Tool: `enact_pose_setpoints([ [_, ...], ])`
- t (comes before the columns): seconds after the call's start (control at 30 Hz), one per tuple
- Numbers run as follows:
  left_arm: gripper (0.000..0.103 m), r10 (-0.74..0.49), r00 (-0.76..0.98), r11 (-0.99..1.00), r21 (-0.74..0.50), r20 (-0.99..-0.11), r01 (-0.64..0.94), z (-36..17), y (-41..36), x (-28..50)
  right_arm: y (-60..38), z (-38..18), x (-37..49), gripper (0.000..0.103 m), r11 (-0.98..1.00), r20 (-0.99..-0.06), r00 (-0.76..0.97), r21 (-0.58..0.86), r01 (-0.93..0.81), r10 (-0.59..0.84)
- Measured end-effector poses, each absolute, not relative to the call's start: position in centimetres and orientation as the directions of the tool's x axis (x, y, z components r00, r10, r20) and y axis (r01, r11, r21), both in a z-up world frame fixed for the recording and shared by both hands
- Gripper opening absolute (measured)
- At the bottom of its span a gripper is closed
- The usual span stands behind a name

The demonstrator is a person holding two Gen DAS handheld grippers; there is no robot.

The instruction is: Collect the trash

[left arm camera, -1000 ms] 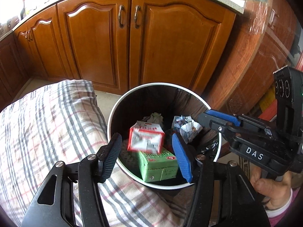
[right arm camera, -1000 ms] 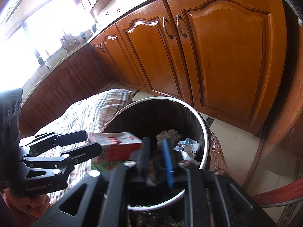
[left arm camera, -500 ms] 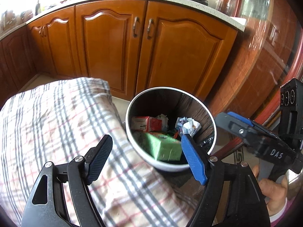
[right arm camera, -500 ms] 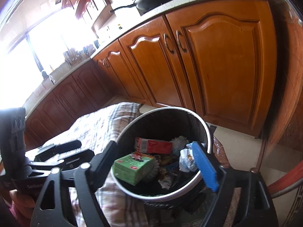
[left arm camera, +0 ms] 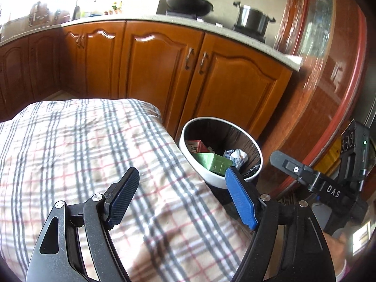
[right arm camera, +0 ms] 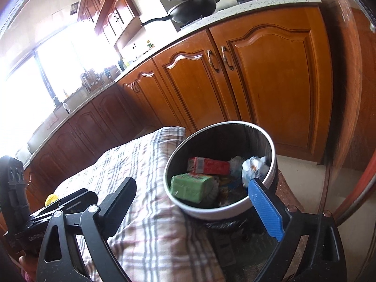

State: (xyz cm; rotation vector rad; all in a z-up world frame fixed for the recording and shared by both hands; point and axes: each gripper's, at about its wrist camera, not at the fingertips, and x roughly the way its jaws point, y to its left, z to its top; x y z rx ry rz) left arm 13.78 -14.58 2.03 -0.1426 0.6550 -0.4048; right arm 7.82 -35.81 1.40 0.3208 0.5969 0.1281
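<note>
- Kitchen with wooden cabinets point(left arm camera: 164, 70); a plaid cloth point(left arm camera: 94, 164) in front.
- White-rimmed bin point(right arm camera: 272, 164) beside the cloth holds a green carton point(right arm camera: 190, 186), red carton point(right arm camera: 209, 165) and crumpled paper point(right arm camera: 252, 166).
- Left gripper point(left arm camera: 182, 195) and right gripper point(right arm camera: 195, 211) both gape wide, holding nothing.

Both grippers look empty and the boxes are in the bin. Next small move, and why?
Probably swing the left gripper toward the yellow object lying on the plaid cloth. Both it and the right gripper are open and empty, and the red box and green box already lie inside the bin. Whether that yellow object is trash is unclear.
</note>
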Motion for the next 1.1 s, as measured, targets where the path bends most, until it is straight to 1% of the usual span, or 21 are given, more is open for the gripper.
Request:
enact_pose_setpoints([
  [0.03, 0.079, -0.407, 0.727, 0.913, -0.257, -0.553, 0.316, 2.1, -14.0, 13.3, -35.4, 1.5, 7.5, 0.098, 0.943, -0.526, 0.824, 0.332, -0.029, 0.21],
  [0.17, 0.088, -0.374, 0.774, 0.927, -0.232, -0.512, 0.294, 2.5, -12.5, 11.0, -33.5, 2.1, 5.4, 0.1, 0.952, -0.5, 0.846, 0.304, -0.031, 0.187],
  [0.23, 0.094, -0.349, 0.804, 0.937, -0.195, -0.482, 0.29, 3.0, -12.3, 10.0, -32.7, 2.8, 4.3, 0.102, 0.956, -0.47, 0.865, 0.29, -0.035, 0.174],
  [0.3, 0.103, -0.317, 0.841, 0.948, -0.152, -0.439, 0.278, 3.5, -12.1, 8.9, -32.2, 3.6, 3.4, 0.103, 0.963, -0.443, 0.883, 0.268, -0.036, 0.156],
  [0.37, 0.103, -0.283, 0.875, 0.959, -0.111, -0.394, 0.26, 3.9, -11.9, 7.7, -31.5, 4.9, 2.3, 0.103, 0.976, -0.399, 0.91, 0.218, -0.027, 0.114],
  [0.43, 0.103, -0.253, 0.893, 0.967, -0.089, -0.371, 0.238, 4.1, -11.6, 7.2, -30.9, 5.9, 1.0, 0.103, 0.984, -0.346, 0.935, 0.177, -0.019, 0.08],
  [0.5, 0.103, -0.243, 0.899, 0.97, -0.088, -0.365, 0.226, 3.9, -11.1, 7.0, -30.4, 6.4, 0.0, 0.103, 0.99, -0.291, 0.955, 0.14, -0.009, 0.05],
  [0.57, 0.103, -0.233, 0.9, 0.972, -0.092, -0.369, 0.214, 3.4, -10.7, 7.0, -29.8, 6.3, -0.2, 0.103, 0.994, -0.265, 0.964, 0.11, 0.004, 0.026],
  [0.9, 0.103, -0.132, 0.911, 0.991, -0.031, -0.391, 0.13, 1.0, -10.4, 6.5, -29.4, 2.2, 0.9, 0.103, 0.994, -0.329, 0.944, 0.106, 0.02, 0.016],
  [1.1, 0.103, -0.1, 0.919, 0.995, -0.018, -0.381, 0.101, 0.9, -10.2, 6.2, -29.5, 1.6, 0.8, 0.103, 0.994, -0.331, 0.944, 0.103, 0.026, 0.009],
])
